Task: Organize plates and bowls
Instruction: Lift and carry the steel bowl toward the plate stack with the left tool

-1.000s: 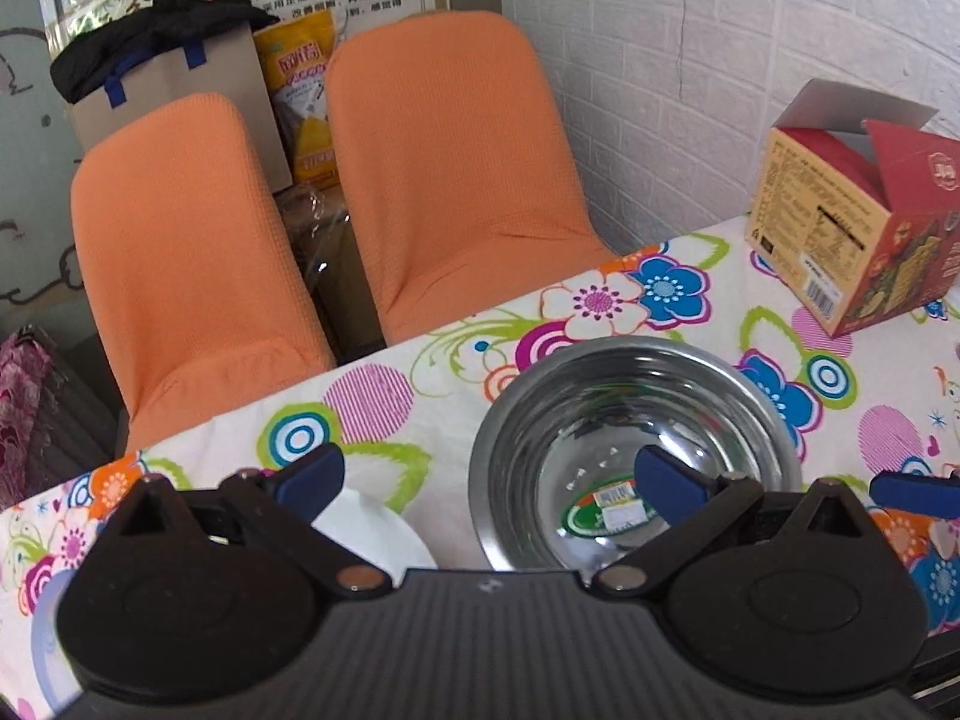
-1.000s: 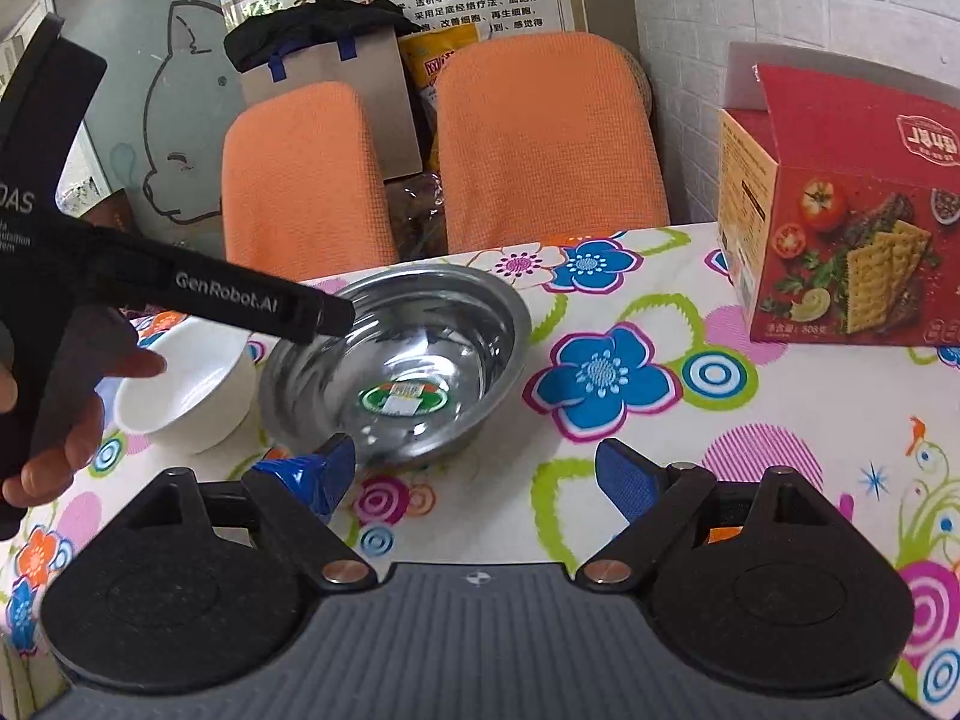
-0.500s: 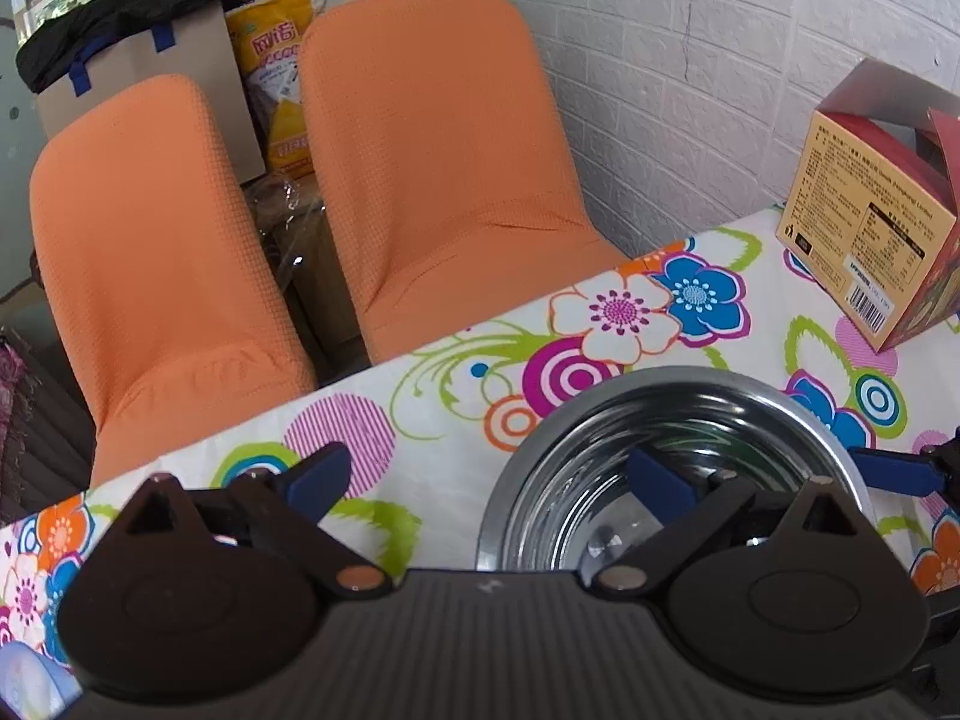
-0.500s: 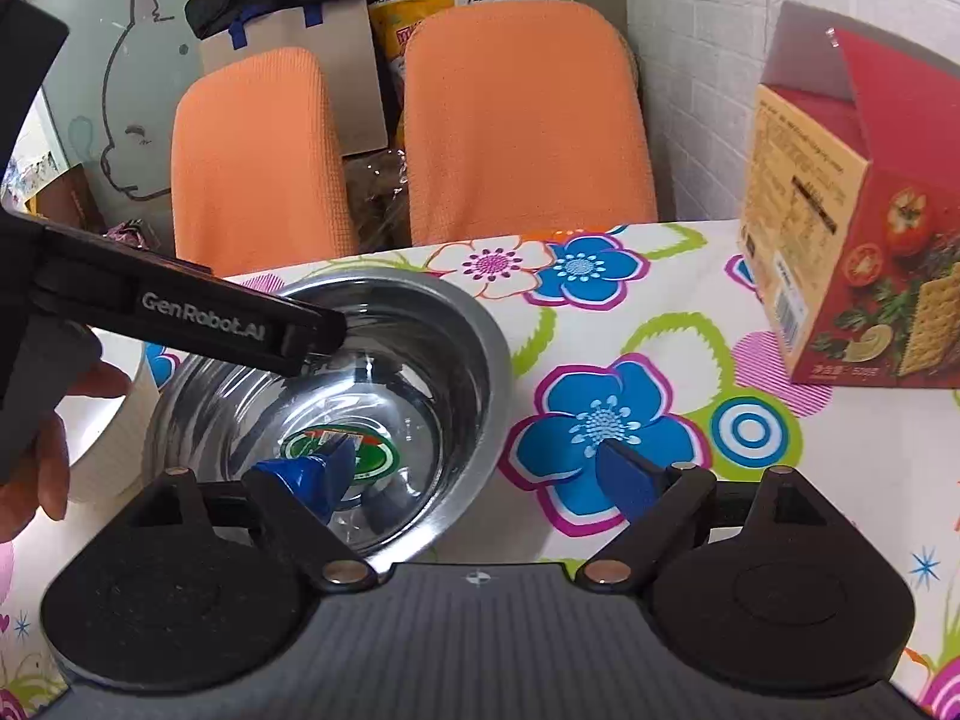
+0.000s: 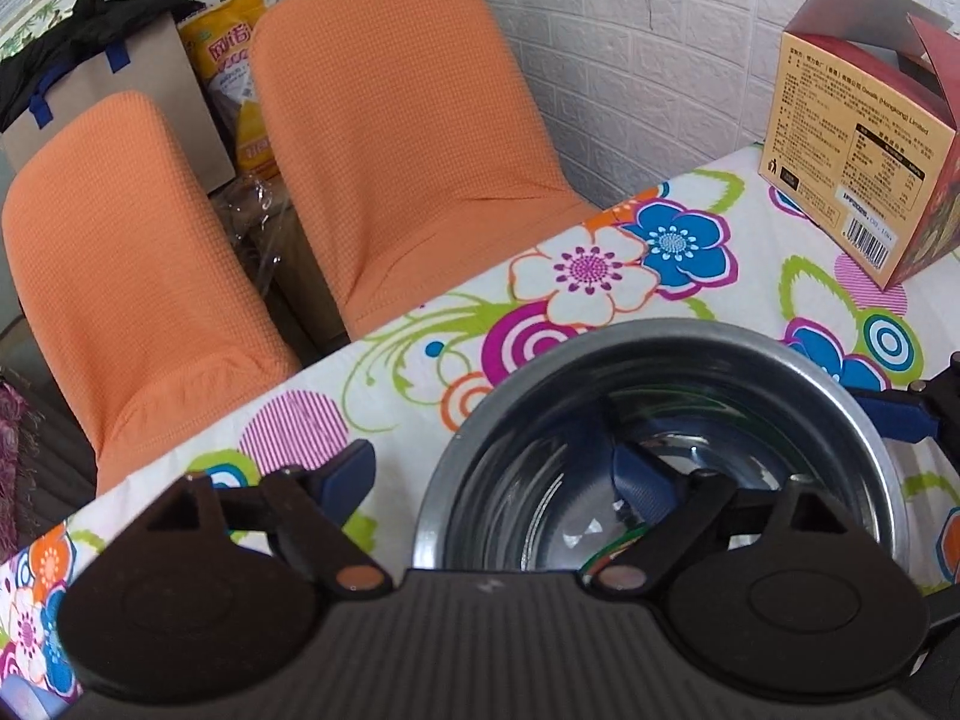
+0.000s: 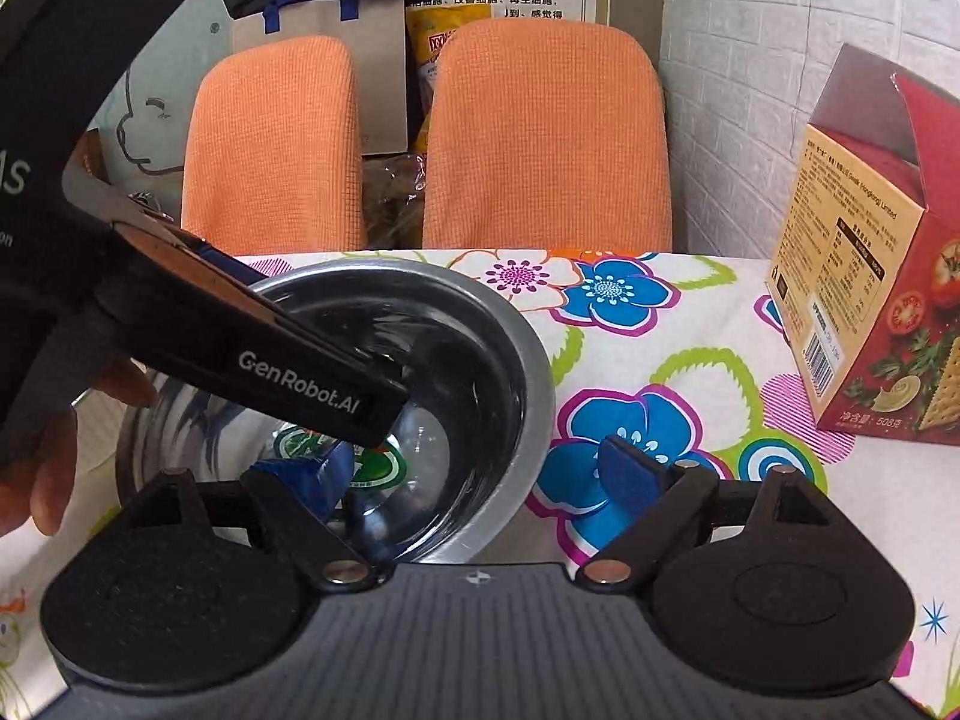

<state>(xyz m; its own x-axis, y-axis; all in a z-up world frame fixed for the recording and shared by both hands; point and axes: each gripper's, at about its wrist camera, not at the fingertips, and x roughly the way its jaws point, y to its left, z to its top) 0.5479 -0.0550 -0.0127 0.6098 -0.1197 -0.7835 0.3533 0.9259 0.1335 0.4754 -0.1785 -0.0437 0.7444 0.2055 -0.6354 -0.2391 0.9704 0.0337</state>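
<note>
We're low over the table w/ both tools at the steel bowl (image 6: 420, 396). It sits on the flowered tablecloth (image 6: 690, 360), near the table's far edge, a green sticker on its bottom.

Left gripper (image 5: 492, 468): jaws spread wide, straddling the bowl's rim at about 9 o'clock. One blue pad is inside the bowl, the other outside over the cloth. Not closed on the rim; gaps show on both sides.

Right gripper (image 6: 474, 474): also wide, straddling the rim at approx 3 o'clock on the bowl, left pad down inside near the sticker, right pad outside above a blue flower. We can't tell whether either pad touches the metal.

From the right wrist cam, the left tool's black body crosses in from 10 o'clock, w/ a person's hand (image 6: 54, 450) gripping it at the frame's left edge.

Cracker box (image 6: 870, 276), red and tan w/ its top flap open, stands on the cloth at 2 o'clock from the bowl, well apart from it. Beyond the table at 12 o'clock, two orange chairs (image 6: 540, 138) side by side, brick wall (image 5: 660, 60) to their right. Behind them a brown paper bag (image 6: 324, 24) w/ black cloth on top.
</note>
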